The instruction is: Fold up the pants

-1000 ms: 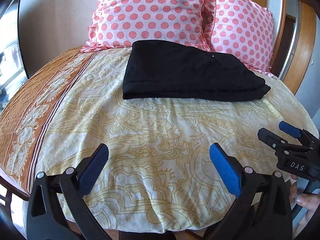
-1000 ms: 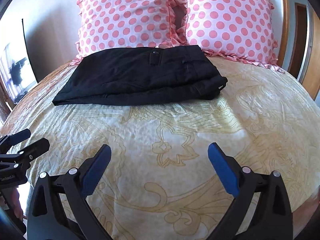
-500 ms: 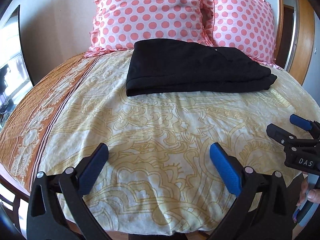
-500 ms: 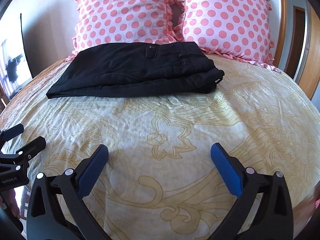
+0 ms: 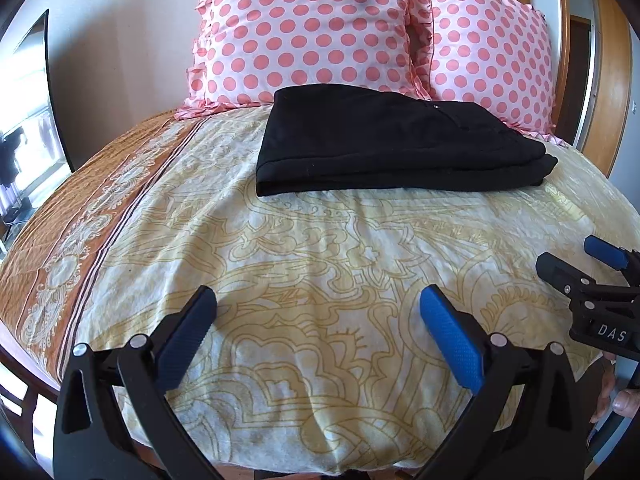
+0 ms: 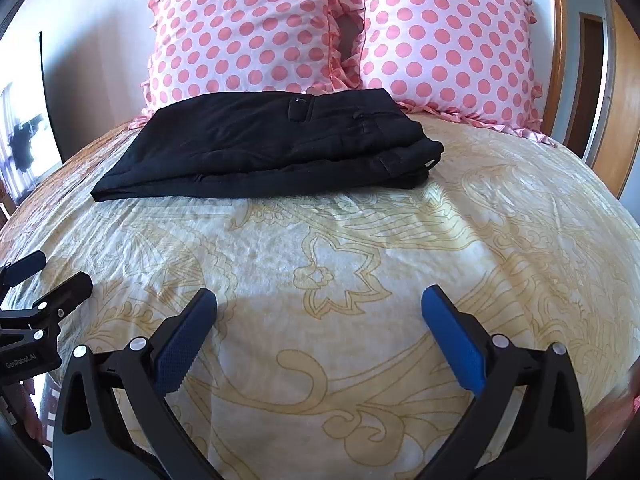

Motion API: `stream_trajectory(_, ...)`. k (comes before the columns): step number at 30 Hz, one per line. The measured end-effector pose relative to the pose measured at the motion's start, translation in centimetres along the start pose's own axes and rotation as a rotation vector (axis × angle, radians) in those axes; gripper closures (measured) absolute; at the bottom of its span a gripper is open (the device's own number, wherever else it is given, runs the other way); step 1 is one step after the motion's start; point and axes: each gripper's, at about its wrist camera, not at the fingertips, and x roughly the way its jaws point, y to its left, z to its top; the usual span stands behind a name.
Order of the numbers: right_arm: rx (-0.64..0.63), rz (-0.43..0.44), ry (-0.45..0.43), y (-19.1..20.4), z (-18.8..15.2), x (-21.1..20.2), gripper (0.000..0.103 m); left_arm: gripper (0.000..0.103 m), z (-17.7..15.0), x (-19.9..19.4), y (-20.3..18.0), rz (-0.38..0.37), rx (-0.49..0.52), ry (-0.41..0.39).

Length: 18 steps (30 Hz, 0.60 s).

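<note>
Pants: black fabric pants (image 5: 392, 144), folded into a flat rectangular stack, lying in the upper centre of the left wrist frame on the bed cover, far edge touching the pillows. In the right wrist view the same pants (image 6: 272, 144) sit upper centre-left; waistband end with a belt loop and a small button faces frame right, folded edge runs along the near side.

Bed: cream bedspread with yellow-ochre floral line pattern (image 5: 320, 264), fills the middle and lower part of both frames; an orange-brown ornamental border strip (image 5: 80, 240) runs along the left side of the left wrist frame.

Pillows: two pink satin pillows with coral polka dots and ruffled edges, upright against the wall at the top of both frames, side by side and touching; left pillow (image 5: 304, 28), right pillow (image 5: 492, 56).

Left gripper (image 5: 318, 306): black frame with blue rubber pads, bottom of the left wrist frame, jaws spread wide and released, nothing between them, hovering over bare bedspread well apart from the pants. Also visible at the lower left edge of the right wrist frame (image 6: 44, 276).

Right gripper (image 6: 320, 306): same build, bottom of the right wrist frame, jaws spread wide and released, nothing held, over bare bedspread, well apart from the pants. Seen at the right edge of the left wrist frame (image 5: 576, 260), with lettering "DAS" on its body; fingertips of the person's hand (image 5: 620, 400) show just below it
</note>
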Motion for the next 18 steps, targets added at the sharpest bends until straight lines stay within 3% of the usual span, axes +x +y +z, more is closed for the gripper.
stream_trajectory(18,-0.001,0.001,-0.004,-0.04,-0.04,-0.05,0.001,0.002,-0.09,-0.07,0.12,-0.002,-0.001,-0.008)
